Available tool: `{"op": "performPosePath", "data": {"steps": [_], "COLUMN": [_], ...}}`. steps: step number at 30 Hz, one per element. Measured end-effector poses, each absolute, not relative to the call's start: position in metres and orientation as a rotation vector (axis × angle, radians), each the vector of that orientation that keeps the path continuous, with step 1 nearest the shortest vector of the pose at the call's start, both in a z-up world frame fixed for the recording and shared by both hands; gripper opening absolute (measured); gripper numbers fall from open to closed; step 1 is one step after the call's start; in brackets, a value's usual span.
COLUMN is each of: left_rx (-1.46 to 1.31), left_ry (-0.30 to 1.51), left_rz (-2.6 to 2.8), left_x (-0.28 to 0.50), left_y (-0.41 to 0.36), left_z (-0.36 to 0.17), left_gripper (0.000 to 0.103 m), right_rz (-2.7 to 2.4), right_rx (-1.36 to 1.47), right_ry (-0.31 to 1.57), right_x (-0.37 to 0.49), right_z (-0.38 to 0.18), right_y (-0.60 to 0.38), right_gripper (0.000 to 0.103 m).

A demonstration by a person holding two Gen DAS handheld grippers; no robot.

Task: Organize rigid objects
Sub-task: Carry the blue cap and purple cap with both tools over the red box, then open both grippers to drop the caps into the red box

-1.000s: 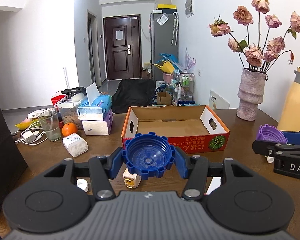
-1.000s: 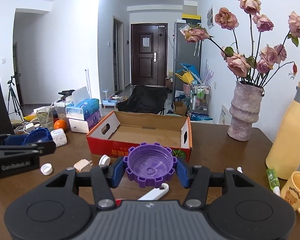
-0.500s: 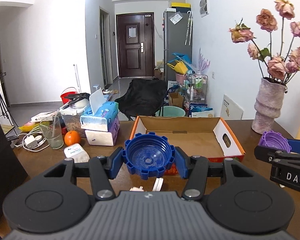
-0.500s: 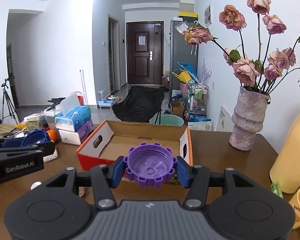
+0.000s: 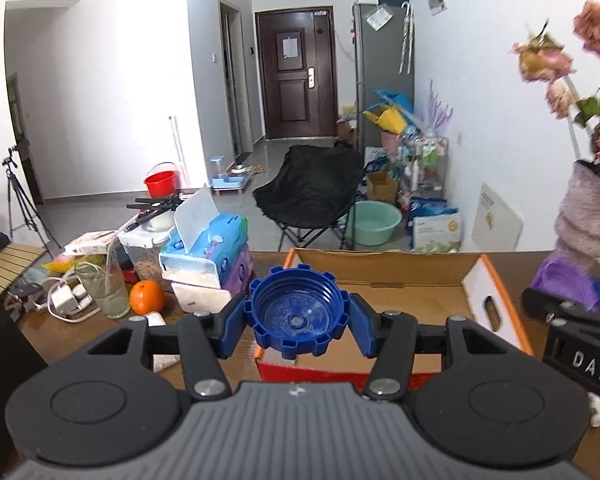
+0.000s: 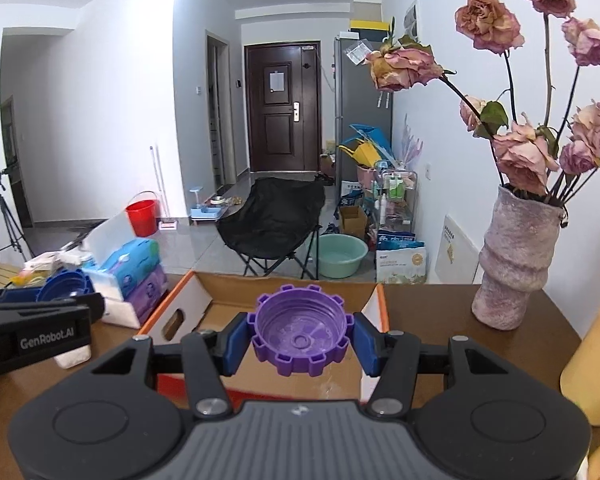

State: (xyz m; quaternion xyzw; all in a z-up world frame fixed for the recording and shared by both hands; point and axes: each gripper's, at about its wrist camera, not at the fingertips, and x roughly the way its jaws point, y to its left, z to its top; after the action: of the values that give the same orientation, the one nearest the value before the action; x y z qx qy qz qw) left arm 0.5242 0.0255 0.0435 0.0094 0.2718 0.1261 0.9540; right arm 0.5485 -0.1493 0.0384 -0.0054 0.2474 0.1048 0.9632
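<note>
My left gripper [image 5: 298,322] is shut on a blue toothed cap [image 5: 298,316], held hollow side toward the camera over the near left corner of an open cardboard box [image 5: 396,270] with an orange rim. In the right wrist view my right gripper [image 6: 300,336] is shut on a purple toothed cap [image 6: 300,330], hanging over the box's near edge [image 6: 268,390]. Each gripper shows in the other's view: the right one with the purple cap [image 5: 564,284] at the right edge, the left one with the blue cap [image 6: 62,286] at the left edge.
On the brown table stand stacked tissue packs [image 5: 206,252], a glass [image 5: 102,286], an orange [image 5: 147,298] and a charger [image 5: 66,300] to the left. A vase of dried roses [image 6: 516,264] and a yellow flask [image 6: 596,356] stand right of the box.
Both grippers have moved forward toward the box with their caps still held. The box now lies right under the caps, and small items on the near table have dropped out of sight.
</note>
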Motion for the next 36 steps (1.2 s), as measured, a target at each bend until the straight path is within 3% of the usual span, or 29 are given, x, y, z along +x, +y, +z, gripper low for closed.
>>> {"op": "performPosePath", "data": {"steps": [13,32,34,36], "left_rx": [-0.003,-0.008,-0.011,-0.004], "left_ry": [0.559,0.658,0.651,0.611], "left_rz": [0.275,0.254,0.247,0.237], "left_x": [0.606,0.673,0.673,0.668], "left_y": [0.026,0.039,0.041,0.042], "left_z": [0.021,-0.07,-0.072,-0.071], "left_gripper": [0.055,0.057,0.082,0.092], "right_rz": [0.21,0.197,0.188,0.18], "right_rx": [-0.004,0.006,0.0,0.004], "right_ry": [0.506,0.618,0.63,0.639], "right_x": [0.63,0.691,0.693,0.695], "right_z": [0.008,-0.08,-0.085,-0.089], "right_y": [-0.142,-0.136,-0.136,-0.137], "right_gripper": [0.053,0.054,0.056,0.079]}}
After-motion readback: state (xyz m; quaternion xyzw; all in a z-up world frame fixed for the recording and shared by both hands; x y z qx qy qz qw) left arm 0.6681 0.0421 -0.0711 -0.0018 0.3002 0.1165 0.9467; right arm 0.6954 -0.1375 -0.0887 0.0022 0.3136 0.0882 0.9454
